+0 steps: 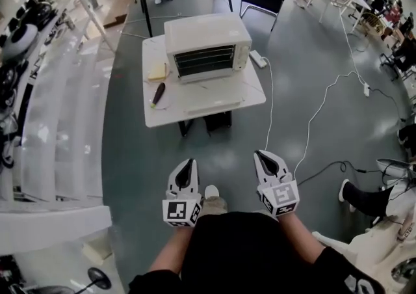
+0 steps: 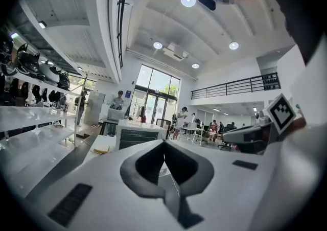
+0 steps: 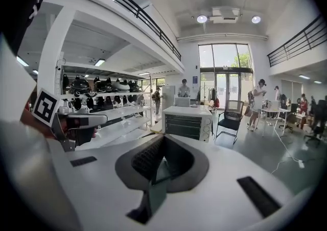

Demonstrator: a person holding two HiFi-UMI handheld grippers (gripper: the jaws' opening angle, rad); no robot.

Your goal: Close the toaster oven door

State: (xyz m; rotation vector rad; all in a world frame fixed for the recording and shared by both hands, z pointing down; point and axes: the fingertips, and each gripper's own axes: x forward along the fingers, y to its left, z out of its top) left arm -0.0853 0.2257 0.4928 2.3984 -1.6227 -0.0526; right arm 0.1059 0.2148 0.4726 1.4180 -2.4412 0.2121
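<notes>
You're standing well back from the table. The oven sits on it ahead of you, front facing your way. Its door is dropped flat, lying forward over the tabletop with the racks exposed, so none of the closing is done yet. The left gripper and right gripper hang low by your waist, well apart from the oven. Each has its jaws pressed together with nothing between them.

Step in first, and watch the white cable running off the table's right side and down across the floor toward your feet.

You likely don't need to grasp anything; closed jaws should serve as a pusher. Slide one tip under the door's front edge near its middle; the handle is too small to make out from here. Lift in an arc about the hinge at the oven's base, then press near the top until the door seats.

The oven looks light, and a hard shove could skid it backward. Consider resting the other gripper on its top.

A dark tool lies just left of the door, so keep your sweep off it.
</notes>
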